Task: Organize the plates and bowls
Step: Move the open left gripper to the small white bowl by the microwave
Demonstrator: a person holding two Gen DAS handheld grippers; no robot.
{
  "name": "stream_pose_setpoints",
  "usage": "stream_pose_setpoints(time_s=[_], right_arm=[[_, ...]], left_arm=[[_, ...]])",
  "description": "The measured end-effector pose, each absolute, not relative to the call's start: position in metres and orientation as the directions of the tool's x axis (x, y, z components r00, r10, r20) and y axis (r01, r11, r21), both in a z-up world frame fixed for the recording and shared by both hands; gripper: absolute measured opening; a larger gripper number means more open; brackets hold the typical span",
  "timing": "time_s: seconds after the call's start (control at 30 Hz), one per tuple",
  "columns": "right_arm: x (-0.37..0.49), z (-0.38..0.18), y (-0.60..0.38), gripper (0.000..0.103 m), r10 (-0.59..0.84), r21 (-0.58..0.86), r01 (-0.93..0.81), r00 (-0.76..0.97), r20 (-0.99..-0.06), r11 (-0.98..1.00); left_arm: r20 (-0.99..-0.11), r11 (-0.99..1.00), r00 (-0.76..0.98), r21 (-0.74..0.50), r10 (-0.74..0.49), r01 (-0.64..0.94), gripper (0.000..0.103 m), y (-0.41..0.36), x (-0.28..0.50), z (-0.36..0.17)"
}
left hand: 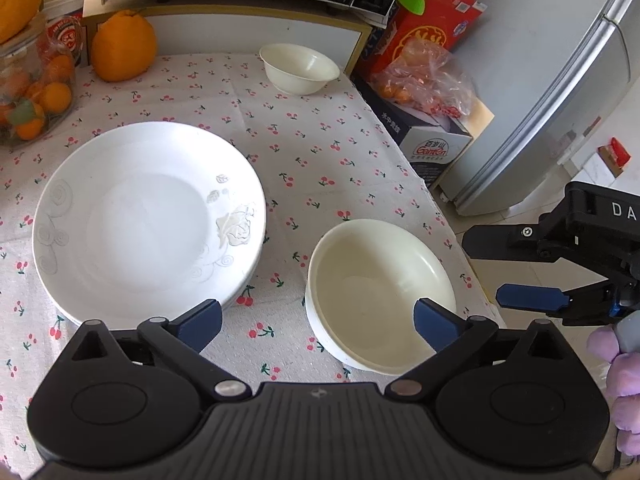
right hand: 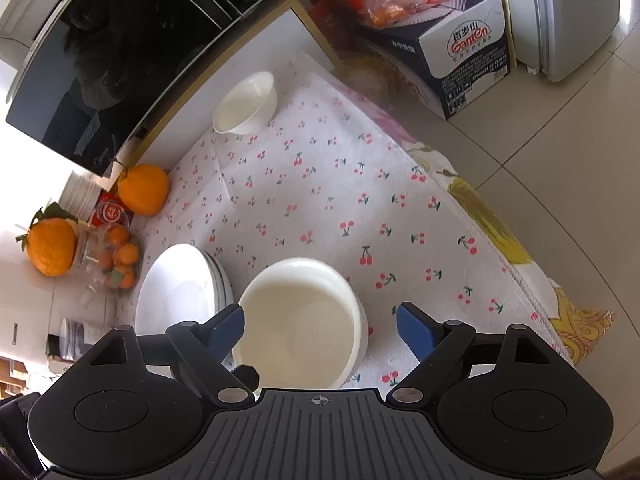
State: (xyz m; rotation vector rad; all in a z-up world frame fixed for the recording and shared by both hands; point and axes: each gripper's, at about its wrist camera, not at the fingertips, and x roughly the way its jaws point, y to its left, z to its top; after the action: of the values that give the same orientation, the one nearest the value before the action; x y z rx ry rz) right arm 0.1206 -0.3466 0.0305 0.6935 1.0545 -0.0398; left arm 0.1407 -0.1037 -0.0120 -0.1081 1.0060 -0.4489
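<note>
Both tools stand with jaws apart, gripping nothing. The left tool (left hand: 318,326) hangs above the cherry-print desk (left hand: 320,152), stacked plates (left hand: 148,220) at ten o'clock, stacked cream bowls (left hand: 380,292) at two o'clock. The right tool (right hand: 320,330) hovers over those bowls. A small bowl (left hand: 299,68) sits far back.

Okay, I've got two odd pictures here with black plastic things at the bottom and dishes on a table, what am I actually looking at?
Each picture comes from a camera mounted on a hand-held claw, looking forward along its two blue-tipped fingers. A person holds one in each hand; there is no robot arm. One picture looks out from the left claw, the other from the right claw. Both stand open and hold nothing. On the cherry-print tablecloth lie a stack of white plates, a stack of cream bowls and one single small bowl farther back. Oranges, a jar and a microwave sit at the back edge.
</note>
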Motion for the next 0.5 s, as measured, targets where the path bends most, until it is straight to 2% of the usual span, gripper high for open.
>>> stream_pose_setpoints(time_s=[0.27, 0.5], right_arm=[[0.133, 0.031, -0.349, 0.088, 0.343, 0.571, 0.289, 0.566, -0.749, 0.769], [0.148, 0.034, -0.357, 0.089, 0.364, 0.607, 0.302, 0.580, -0.729, 0.735]], left_arm=[[-0.775, 0.919, 0.511, -0.228, -0.372, 0.322, 0.102, -0.109, 0.145, 0.005], [-0.775, 0.932, 0.532, -0.204, -0.340, 0.298, 0.102, -0.110, 0.157, 0.017]])
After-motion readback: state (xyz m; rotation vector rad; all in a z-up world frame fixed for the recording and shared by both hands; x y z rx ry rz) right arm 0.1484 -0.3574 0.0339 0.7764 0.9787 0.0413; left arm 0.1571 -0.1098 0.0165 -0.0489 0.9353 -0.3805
